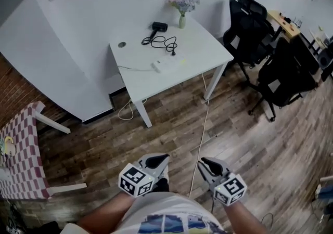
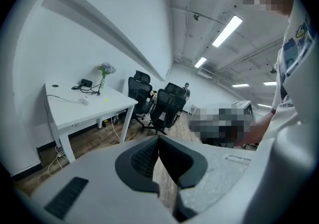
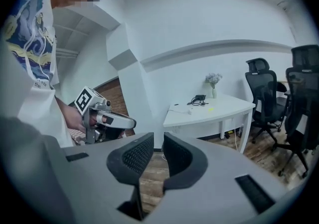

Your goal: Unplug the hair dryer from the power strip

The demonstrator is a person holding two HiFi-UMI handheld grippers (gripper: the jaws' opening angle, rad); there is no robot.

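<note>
Both grippers low over the wooden floor, well apart from the white table

The left gripper (image 1: pixel 163 158) has its jaws pressed together with nothing between them. The right gripper (image 1: pixel 203 162) has its jaws a little apart, also with nothing between them. Each carries a cube with black and white square markers. The black hair dryer (image 1: pixel 159 26) lies at the back of the table (image 1: pixel 200 53), near a vase of flowers (image 1: pixel 182 8). Its dark cord (image 1: pixel 165 43) lies coiled in front of it. The white power strip (image 1: pixel 157 66) lies closer to the front edge. The plug seems to lie apart from the strip, but it is too small to be sure. Black office chairs (image 1: pixel 248 25) stand to the right of the table.
</note>
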